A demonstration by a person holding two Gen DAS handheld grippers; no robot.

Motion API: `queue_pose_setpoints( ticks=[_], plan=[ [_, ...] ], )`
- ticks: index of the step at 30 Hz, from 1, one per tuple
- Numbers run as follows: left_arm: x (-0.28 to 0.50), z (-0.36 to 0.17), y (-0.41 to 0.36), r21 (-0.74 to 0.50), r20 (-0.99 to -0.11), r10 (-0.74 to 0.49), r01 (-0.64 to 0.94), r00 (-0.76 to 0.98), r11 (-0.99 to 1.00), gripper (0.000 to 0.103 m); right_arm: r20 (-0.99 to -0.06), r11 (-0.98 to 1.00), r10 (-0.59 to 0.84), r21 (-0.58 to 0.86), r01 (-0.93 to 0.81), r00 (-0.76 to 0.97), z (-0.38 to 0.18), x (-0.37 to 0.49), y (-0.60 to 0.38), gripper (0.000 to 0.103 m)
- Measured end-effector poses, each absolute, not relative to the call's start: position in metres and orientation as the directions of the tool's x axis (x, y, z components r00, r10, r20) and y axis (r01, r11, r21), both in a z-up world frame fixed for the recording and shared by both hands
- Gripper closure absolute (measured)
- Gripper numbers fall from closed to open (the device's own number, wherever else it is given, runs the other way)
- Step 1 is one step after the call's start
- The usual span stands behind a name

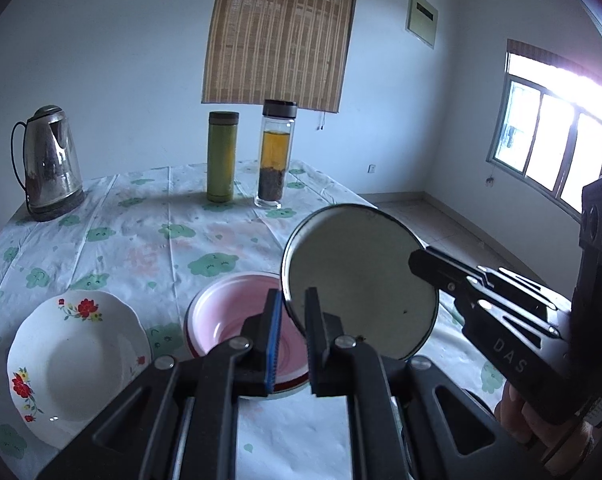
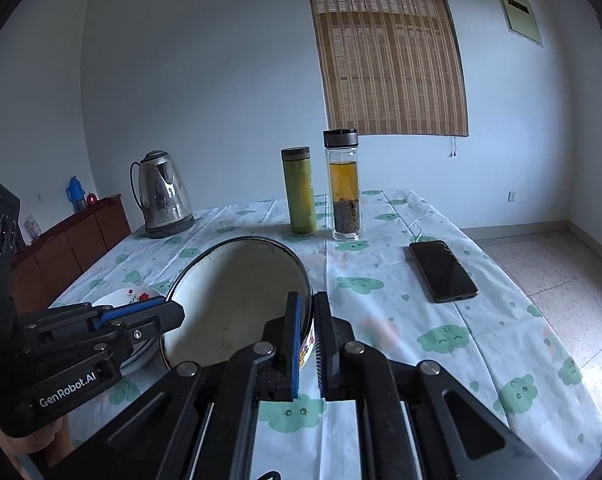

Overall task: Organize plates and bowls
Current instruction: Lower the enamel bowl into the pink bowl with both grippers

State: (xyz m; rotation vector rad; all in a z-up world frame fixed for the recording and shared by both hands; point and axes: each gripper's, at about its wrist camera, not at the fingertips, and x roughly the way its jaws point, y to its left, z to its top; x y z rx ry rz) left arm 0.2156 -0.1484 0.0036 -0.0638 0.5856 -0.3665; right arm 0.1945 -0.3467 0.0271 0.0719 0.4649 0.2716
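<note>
A round enamel bowl (image 1: 361, 280) with a dark rim hangs tilted above the table, held by both grippers. My left gripper (image 1: 293, 300) is shut on its near rim, and my right gripper (image 1: 417, 260) pinches the opposite rim. In the right wrist view the bowl (image 2: 237, 300) fills the middle, with the right gripper (image 2: 307, 316) shut on its painted side and the left gripper (image 2: 173, 312) clamped on its left edge. Just under it a pink bowl (image 1: 225, 312) sits on the cloth. A white plate with red flowers (image 1: 73, 360) lies to the left, also partly seen as the plate (image 2: 133, 294).
At the back of the table stand a steel kettle (image 1: 49, 164), a green flask (image 1: 222, 156) and a glass tea bottle (image 1: 277, 156). A dark phone (image 2: 443, 270) lies on the right of the cloud-patterned tablecloth (image 2: 381, 344). A wooden cabinet (image 2: 73, 236) stands left of the table.
</note>
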Motion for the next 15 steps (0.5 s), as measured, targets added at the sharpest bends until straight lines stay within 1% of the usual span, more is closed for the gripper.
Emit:
queue_pose_setpoints(
  ticks=[8,11,15],
  plan=[
    [0.224,0.008,-0.120,-0.199,-0.501,-0.329,0.263,0.800,0.944,0.095,-0.400,0.952,0.305,0.095,-0.292,0.864,0.041,0.206,-0.320,0.096],
    [0.229,0.005,-0.111,-0.215,-0.503,-0.320,0.242,0.803,0.946,0.095,-0.385,0.948,0.311,0.066,-0.310,0.869,0.047,0.210,-0.307,0.096],
    [0.236,-0.002,-0.103,-0.234,-0.520,-0.312,0.219,0.795,0.947,0.095,-0.367,0.939,0.336,0.063,-0.338,0.867,0.053,0.216,-0.295,0.096]
  ],
)
